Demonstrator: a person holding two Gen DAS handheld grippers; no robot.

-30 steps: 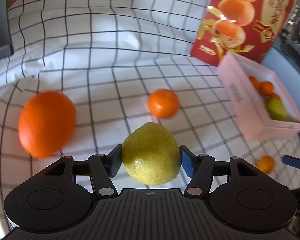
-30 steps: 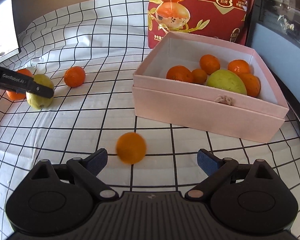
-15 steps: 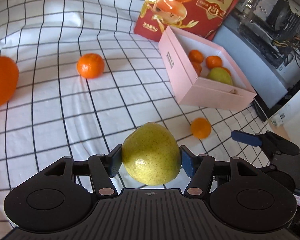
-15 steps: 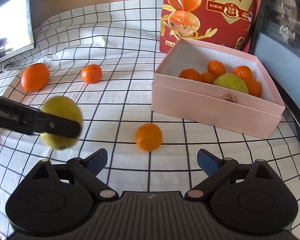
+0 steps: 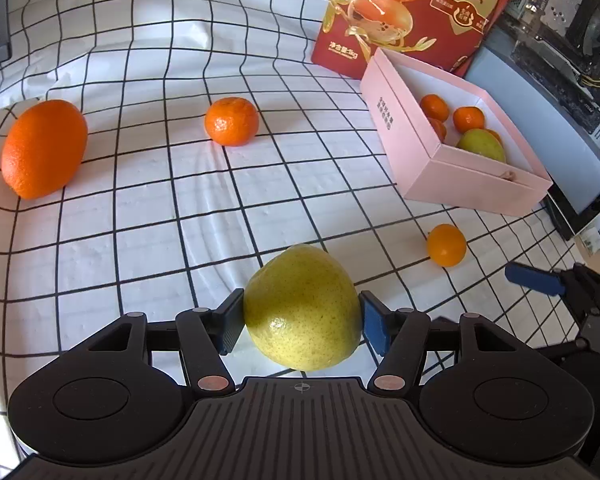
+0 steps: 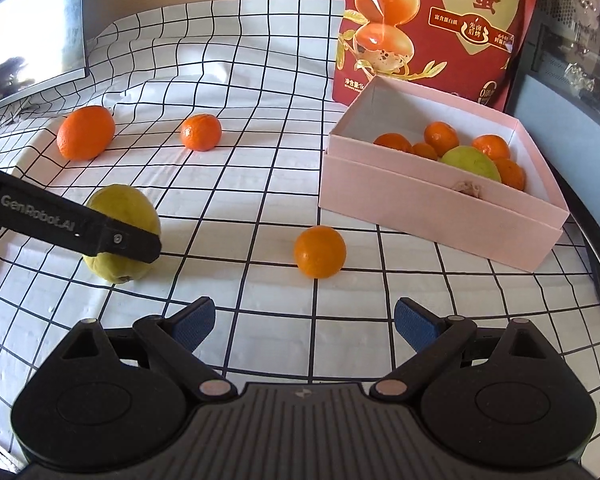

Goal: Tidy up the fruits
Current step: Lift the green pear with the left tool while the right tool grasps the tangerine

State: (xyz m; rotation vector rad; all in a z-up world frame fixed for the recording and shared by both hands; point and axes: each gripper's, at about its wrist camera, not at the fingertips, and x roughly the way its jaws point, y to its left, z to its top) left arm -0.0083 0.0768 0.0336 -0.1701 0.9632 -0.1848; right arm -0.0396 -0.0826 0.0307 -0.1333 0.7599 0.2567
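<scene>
Yellow-green pear (image 5: 302, 308) clamped in your left tongs (image 5: 302, 320), right tongs (image 6: 304, 320) spread empty.
Carry it level over the pink box (image 5: 456, 184) wall; lower before releasing.

The left tool (image 5: 302, 322) is matte black plastic with a ribbed top plate, two rounded housings with shallow discs, and copper-coloured pivot pins. Its fingers (image 5: 376, 328) carry blue textured pads. The right tool (image 6: 304, 322) matches; a side bar reads "GenRobot.AI" in grey.
</scene>
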